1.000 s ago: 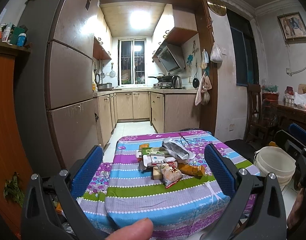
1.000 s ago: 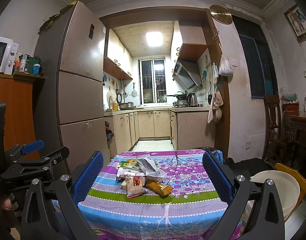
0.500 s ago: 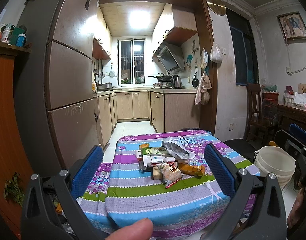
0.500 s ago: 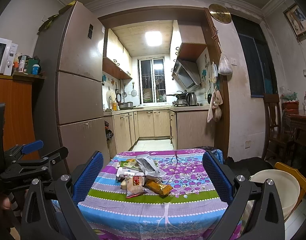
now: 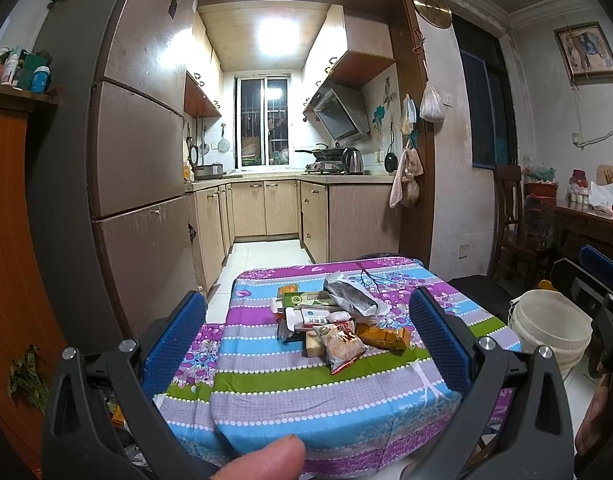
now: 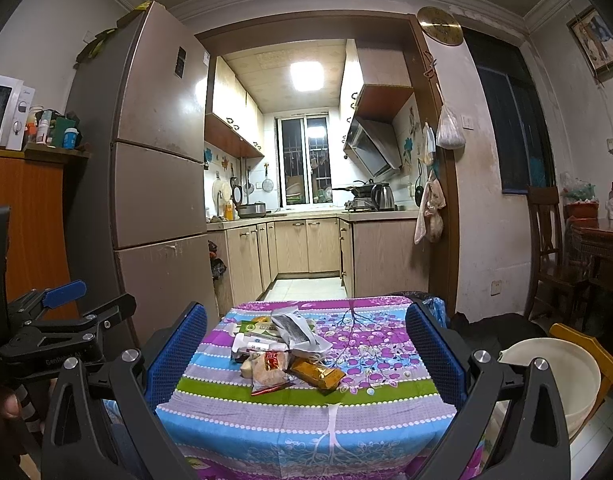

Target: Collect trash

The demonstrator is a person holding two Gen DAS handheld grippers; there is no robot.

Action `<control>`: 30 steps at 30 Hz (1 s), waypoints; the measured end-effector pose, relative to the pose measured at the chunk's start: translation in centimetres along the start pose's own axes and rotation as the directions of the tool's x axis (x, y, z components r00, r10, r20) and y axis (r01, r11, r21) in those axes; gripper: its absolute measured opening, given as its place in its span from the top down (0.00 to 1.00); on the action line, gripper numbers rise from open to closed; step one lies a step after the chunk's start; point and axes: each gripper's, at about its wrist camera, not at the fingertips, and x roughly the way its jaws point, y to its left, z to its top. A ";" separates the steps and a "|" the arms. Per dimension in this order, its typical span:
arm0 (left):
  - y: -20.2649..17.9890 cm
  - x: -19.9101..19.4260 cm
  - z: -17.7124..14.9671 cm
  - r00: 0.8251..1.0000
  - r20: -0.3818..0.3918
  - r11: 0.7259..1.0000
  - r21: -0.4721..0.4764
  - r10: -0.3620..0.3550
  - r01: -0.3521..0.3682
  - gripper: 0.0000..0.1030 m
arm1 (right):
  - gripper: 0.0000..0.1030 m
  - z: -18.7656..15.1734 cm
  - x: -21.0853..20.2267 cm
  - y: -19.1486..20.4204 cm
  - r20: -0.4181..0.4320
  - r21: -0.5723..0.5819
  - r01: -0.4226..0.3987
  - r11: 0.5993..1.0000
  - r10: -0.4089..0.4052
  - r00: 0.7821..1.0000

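A thumb [image 5: 266, 460] shows at the bottom of the left view. The left gripper [image 5: 306, 336] and the right gripper [image 6: 305, 350] both have their jaws wide open and hold nothing. Past them is a table [image 5: 326, 408] with a striped cloth. A pile of trash [image 5: 338, 320] lies on it. A white bucket [image 5: 550, 332] stands beside the table. Far back is the kitchen.

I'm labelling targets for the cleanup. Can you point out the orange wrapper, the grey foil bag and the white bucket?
orange wrapper [image 6: 316, 373], right wrist view, middle of its top face.
grey foil bag [image 6: 296, 330], right wrist view, centre of the bag.
white bucket [image 5: 546, 322], left wrist view, its inner wall.
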 end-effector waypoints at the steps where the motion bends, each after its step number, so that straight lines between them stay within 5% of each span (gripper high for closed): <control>1: 0.0 0.0 0.0 1.000 -0.001 1.000 0.000 0.000 0.000 0.05 | 0.04 0.0 0.0 0.0 0.000 0.000 0.000 1.000 0.000 1.000; 13: 0.3 0.8 0.0 1.000 -0.015 1.000 0.015 0.020 -0.020 0.05 | 0.04 -0.2 0.6 0.1 -0.016 -0.006 -0.011 1.000 0.011 1.000; 20: 4.3 6.1 -0.7 0.992 -0.103 0.997 0.018 0.079 -0.078 0.05 | 0.05 -1.3 4.0 0.2 -0.101 -0.114 -0.112 0.987 0.101 0.990; 23: 7.3 10.6 -1.6 0.975 -0.211 0.997 -0.027 0.066 -0.074 0.05 | 0.11 -2.5 7.6 -0.1 -0.215 -0.133 -0.202 0.970 0.171 0.962; 27: 9.6 15.9 -3.6 0.939 -0.343 0.996 -0.078 0.021 -0.051 0.05 | 0.46 -5.1 15.2 -1.2 -0.417 -0.124 -0.315 0.941 0.239 0.877; 30: 9.7 19.1 -5.2 0.903 -0.425 0.992 -0.129 -0.062 0.007 0.05 | 0.46 -7.2 21.2 -2.1 -0.536 -0.130 -0.358 0.925 0.238 0.810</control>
